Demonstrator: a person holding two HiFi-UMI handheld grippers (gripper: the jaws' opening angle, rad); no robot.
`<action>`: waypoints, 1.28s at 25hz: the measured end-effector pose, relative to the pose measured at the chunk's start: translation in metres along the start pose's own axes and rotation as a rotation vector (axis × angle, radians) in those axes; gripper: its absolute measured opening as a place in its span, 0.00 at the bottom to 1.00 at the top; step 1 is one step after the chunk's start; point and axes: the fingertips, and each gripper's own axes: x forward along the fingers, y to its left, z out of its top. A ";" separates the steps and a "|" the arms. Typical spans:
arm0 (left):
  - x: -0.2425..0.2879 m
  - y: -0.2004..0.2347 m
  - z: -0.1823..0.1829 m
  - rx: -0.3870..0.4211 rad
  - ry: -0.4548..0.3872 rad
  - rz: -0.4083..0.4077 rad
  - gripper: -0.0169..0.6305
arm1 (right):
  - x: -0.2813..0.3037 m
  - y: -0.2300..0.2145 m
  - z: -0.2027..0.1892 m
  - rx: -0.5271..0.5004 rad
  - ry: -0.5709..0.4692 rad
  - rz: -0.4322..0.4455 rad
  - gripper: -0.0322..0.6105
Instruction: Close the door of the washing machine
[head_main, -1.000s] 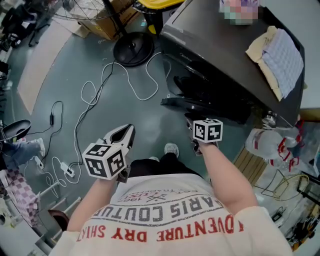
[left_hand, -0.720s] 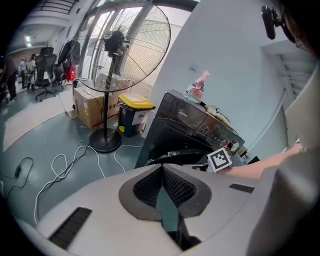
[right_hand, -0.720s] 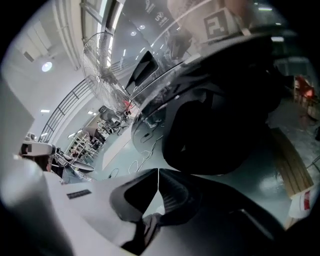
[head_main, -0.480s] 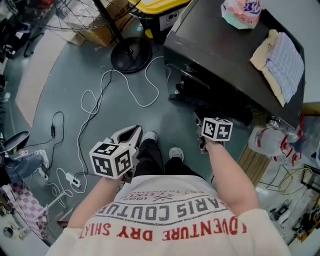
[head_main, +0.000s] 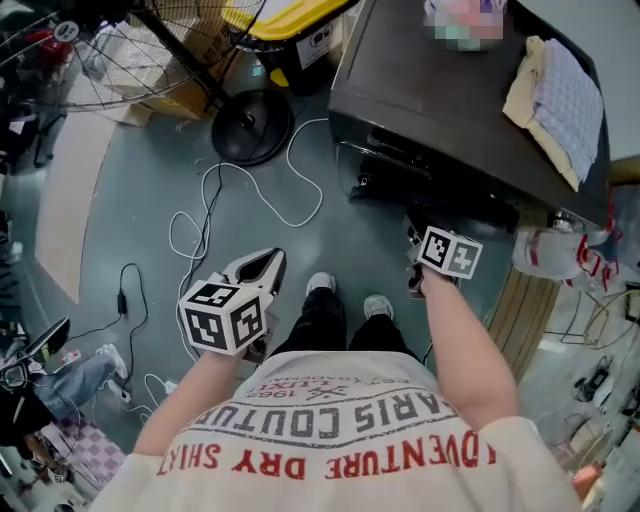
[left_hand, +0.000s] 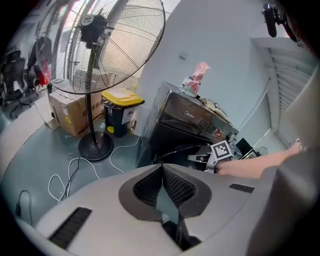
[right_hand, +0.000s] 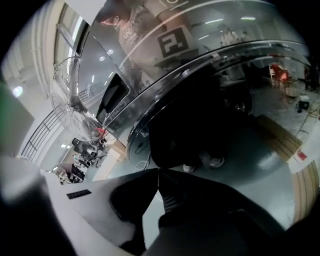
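Two handheld grippers are out in front of a person in a white T-shirt with red print, who stands on a grey-green floor (head_main: 330, 250) facing a dark, glossy front-loading washing machine (head_main: 440, 100). The right gripper (right_hand: 158, 172) has its jaws clenched tip to tip with nothing between them. It points down at the machine's round, chrome-rimmed glass door (right_hand: 210, 110), which fills the right gripper view and mirrors the person and a square-marker cube. In the head view this gripper sits low against the machine's front face, just beside the door. Whether its tips actually touch the glass, or whether the door is fully latched, I cannot tell from these angles. The left gripper (left_hand: 161, 170) is likewise clamped shut on nothing. It is held well apart from the machine, over bare floor to the left of the person's light-coloured shoes (head_main: 320, 285). A pale folded cloth (head_main: 560, 90) lies on the machine's flat top. Left of the machine stand a black bin with a yellow lid (left_hand: 120, 107), a tall pedestal fan with a wire cage and round black base (left_hand: 112, 45) and a brown cardboard box (left_hand: 70, 112). Loose white cables (head_main: 220, 200) loop across the floor near the fan's base.
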 end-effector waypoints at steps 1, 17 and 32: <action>0.000 0.004 0.003 0.010 0.005 -0.005 0.07 | 0.001 0.000 0.002 0.012 -0.009 -0.011 0.09; 0.006 0.036 0.042 0.150 0.040 -0.090 0.07 | 0.006 -0.004 0.013 0.202 -0.137 -0.097 0.08; 0.013 0.044 0.046 0.149 0.040 -0.116 0.07 | 0.011 -0.007 0.021 0.292 -0.139 -0.126 0.08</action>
